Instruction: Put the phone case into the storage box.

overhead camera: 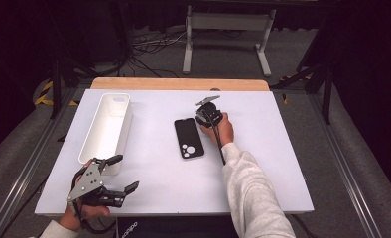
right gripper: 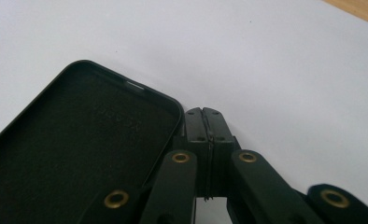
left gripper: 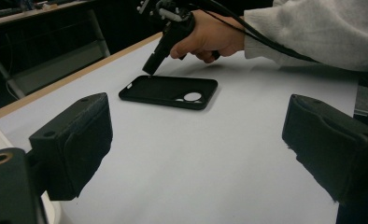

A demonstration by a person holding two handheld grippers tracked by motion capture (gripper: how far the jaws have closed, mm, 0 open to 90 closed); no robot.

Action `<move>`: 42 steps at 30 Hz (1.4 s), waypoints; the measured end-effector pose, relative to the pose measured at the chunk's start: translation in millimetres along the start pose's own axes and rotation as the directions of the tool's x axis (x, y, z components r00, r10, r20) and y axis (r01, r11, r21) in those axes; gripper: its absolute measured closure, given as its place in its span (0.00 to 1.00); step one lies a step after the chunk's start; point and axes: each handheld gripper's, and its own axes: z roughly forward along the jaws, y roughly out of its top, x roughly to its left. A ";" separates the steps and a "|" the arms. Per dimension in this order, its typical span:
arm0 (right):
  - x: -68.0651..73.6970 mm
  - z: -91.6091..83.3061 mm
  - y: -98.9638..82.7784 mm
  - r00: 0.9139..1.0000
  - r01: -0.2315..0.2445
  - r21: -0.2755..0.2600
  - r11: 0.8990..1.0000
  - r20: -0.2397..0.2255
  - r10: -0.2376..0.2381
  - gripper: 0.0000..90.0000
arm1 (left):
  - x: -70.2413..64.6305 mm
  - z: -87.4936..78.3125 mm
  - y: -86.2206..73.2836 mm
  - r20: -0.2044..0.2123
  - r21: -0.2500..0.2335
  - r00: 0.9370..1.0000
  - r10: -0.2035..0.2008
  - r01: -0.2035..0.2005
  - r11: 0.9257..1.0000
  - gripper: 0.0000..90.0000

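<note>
A black phone case (overhead camera: 188, 138) lies flat near the middle of the white table (overhead camera: 263, 163), hollow side up, its camera cut-out towards the person. My right gripper (overhead camera: 200, 120) is shut with nothing between its jaws. Its tips rest on the table right beside the case's far right corner. In the right gripper view the closed tips (right gripper: 203, 112) sit against the rim of the case (right gripper: 70, 149). My left gripper (overhead camera: 125, 172) is held open near the front left of the table, well apart from the case. From the left gripper view (left gripper: 196, 144) I see the case (left gripper: 168, 91) and the right gripper (left gripper: 150, 70) beyond.
A long white tray (overhead camera: 129, 124) stands at the left of the table, its near end just beyond my left gripper. The table's far edge is a wooden strip (overhead camera: 178, 83). A black object (overhead camera: 134, 229) lies at the front edge. Cables and a metal stand (overhead camera: 228, 22) are on the floor behind.
</note>
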 end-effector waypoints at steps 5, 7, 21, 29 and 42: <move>1.8 5.9 3.9 1.000 -0.009 0.000 1.000 -0.009 0.009 1.00 | -2.4 1.0 -0.5 0.010 0.011 1.000 0.012 -0.012 1.000 0.10; 5.3 7.6 6.0 1.000 0.001 0.003 1.000 -0.017 -0.001 1.00 | -2.5 1.2 -0.2 0.012 0.011 1.000 0.014 -0.014 1.000 0.10; 49.8 14.4 22.2 0.977 0.179 0.032 0.983 -0.120 -0.174 1.00 | -0.8 2.1 -1.4 0.037 0.008 0.999 -0.021 0.021 1.000 0.11; 78.4 10.7 19.7 0.959 0.221 0.016 0.975 -0.184 -0.215 1.00 | 0.3 3.2 -1.0 0.045 0.026 0.999 -0.016 0.015 1.000 0.10; 113.1 -4.7 7.2 0.921 0.321 0.000 0.947 -0.232 -0.312 1.00 | 0.8 5.3 -1.6 0.034 0.041 0.999 -0.025 0.024 0.999 0.10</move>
